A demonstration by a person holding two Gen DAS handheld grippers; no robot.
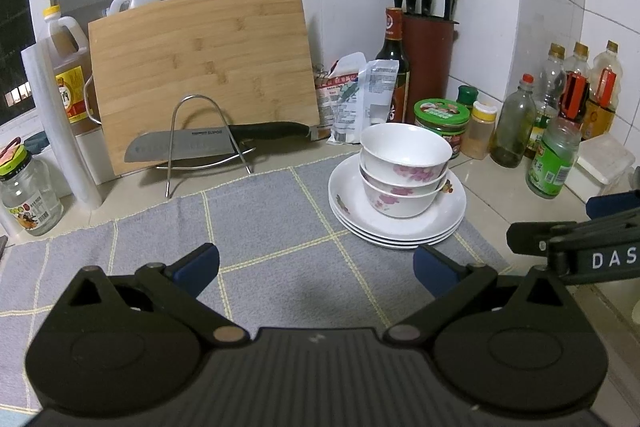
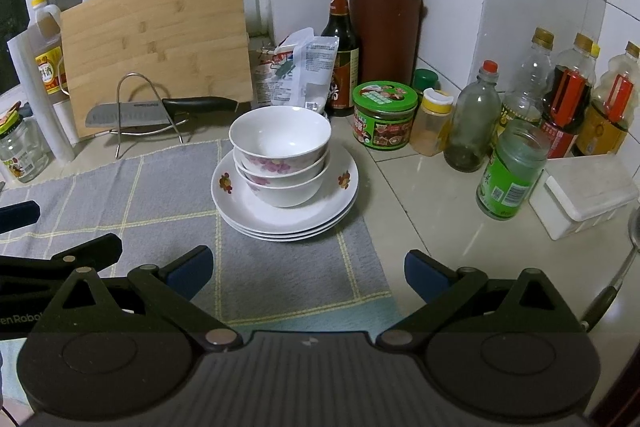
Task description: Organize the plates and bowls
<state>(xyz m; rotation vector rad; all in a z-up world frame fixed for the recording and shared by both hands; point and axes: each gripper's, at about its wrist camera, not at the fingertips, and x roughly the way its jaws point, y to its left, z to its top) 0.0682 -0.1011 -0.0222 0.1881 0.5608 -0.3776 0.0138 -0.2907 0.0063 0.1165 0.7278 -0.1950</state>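
While both tools hung low over the counter, these conditions were noted:
Left gripper [image 1: 316,269]: blue-padded tongs were spread wide with nothing between them, at lower centre of the left wrist view, above the grey checked cloth mat [image 1: 256,227].
Right gripper [image 2: 306,273]: tongs likewise spread and empty, at lower centre of the right wrist view.
Task items: three nested white bowls with pink flower print [image 2: 280,155] sat on a stack of white floral plates [image 2: 288,219], centre frame, on the mat's far right corner.
Clearance: both grippers were near the stack, touching neither.
Background: bamboo cutting board [image 1: 204,67] stood upper left, a steel kitchen knife [image 1: 192,143] resting on a wire rack against it.
Right side: green-lidded jar [image 2: 384,115] just beyond the plates.
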